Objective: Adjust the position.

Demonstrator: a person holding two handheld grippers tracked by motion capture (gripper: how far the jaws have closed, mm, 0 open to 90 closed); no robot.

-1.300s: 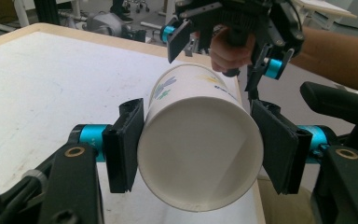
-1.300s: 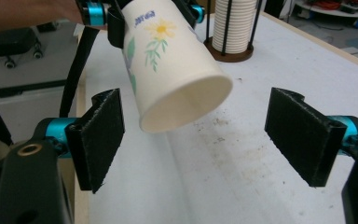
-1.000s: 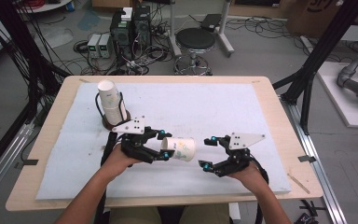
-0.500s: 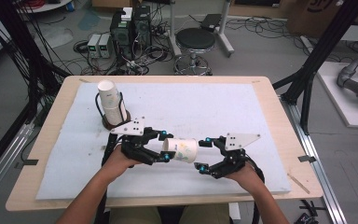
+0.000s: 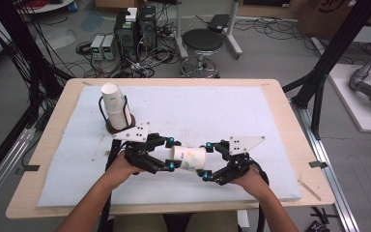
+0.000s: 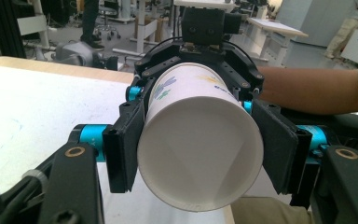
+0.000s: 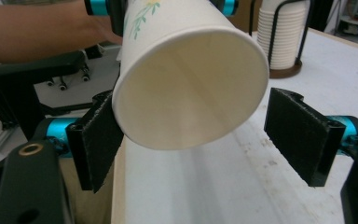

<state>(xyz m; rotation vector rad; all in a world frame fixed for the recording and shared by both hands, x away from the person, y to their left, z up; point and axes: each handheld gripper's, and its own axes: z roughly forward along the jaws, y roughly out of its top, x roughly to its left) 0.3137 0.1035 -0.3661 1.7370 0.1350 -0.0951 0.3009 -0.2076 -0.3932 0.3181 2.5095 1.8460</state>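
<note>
Wooden table [image 5: 290,125], topped by a white mat [image 5: 212,111] with faint smudges. At the mat's back left, a stack of cups [image 5: 115,110] in a black wire holder, well apart from the grippers. Near the front edge, two forearms reaching in from below. Left gripper [image 5: 171,153] clamped on a paper cup [image 5: 189,157], pads pressing both sides of its base end, cup lying level above the mat between the two hands. Seen along the left jaws: the cup's flat bottom [image 6: 200,154] toward the camera, pinched tight. Right gripper [image 5: 206,160] spread wide around the cup's open mouth [image 7: 191,84]; one pad just beside the rim, perhaps brushing it, the other well clear, so no grip there. Small leaf print on the cup's side.
</note>
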